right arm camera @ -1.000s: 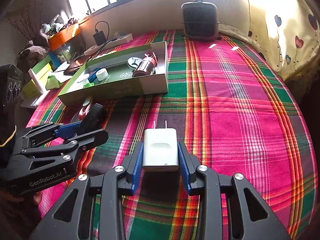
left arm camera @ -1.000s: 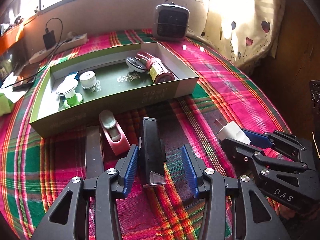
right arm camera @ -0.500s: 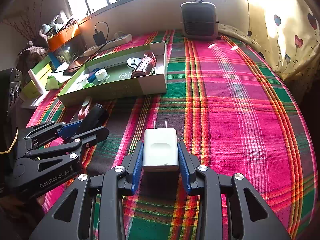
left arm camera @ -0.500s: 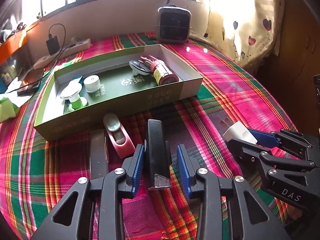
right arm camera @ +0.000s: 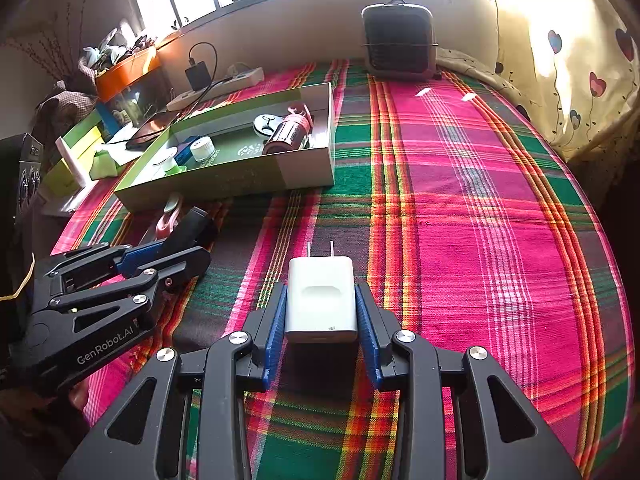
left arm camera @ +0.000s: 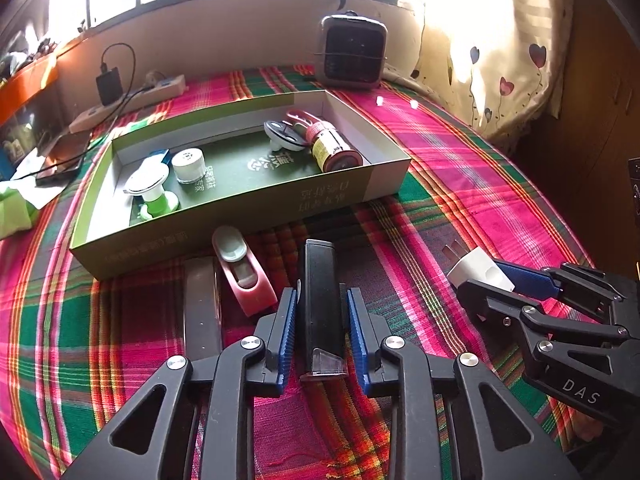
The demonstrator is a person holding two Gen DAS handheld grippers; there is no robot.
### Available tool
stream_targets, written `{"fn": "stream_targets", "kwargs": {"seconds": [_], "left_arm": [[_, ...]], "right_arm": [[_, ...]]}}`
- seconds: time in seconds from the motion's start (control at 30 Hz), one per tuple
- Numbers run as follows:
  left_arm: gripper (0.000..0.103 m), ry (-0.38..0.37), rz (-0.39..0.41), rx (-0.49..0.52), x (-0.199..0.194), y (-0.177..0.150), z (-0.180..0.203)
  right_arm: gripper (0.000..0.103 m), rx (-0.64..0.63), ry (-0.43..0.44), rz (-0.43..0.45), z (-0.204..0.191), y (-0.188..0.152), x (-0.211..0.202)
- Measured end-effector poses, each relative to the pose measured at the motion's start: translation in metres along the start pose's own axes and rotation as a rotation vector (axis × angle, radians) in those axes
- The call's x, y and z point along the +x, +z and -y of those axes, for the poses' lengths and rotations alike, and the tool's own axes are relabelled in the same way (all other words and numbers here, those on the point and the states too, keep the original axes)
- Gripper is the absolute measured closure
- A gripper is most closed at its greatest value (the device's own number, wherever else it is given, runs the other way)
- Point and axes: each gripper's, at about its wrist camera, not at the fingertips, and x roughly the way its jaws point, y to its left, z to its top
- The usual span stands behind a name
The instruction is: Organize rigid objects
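Between the blue pads of the left gripper lies a black bar on the plaid cloth; the jaws are closing on it, narrow now, the pads at its sides or very nearly so. Just left of those jaws lie a pink holder and a dark flat bar, and beyond them stands the green tray, with printing on its near wall and floor too distorted to read. Inside the tray are a red can, a white jar and a green-and-white piece. The right gripper holds a white charger squarely between its pads, prongs pointing away from the jaws. The left view shows "DAS" on the right gripper's body, and the dark flat bar. Only the right view shows "GenRobot.AI" on the left gripper's body, a wide bare stretch of cloth right of its jaws, and an orange box far left. A small heater stands far ahead of both.
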Motion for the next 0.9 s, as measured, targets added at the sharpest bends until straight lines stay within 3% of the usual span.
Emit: {"fn": "stream_targets", "kwargs": {"seconds": [0.9], "left_arm": [[0.08, -0.024, -0.001, -0.007, -0.0022, 0.0, 0.0013]], "right_arm": [[0.068, -0.005, -0.022, 0.004, 0.0004, 0.0003, -0.0004]]}}
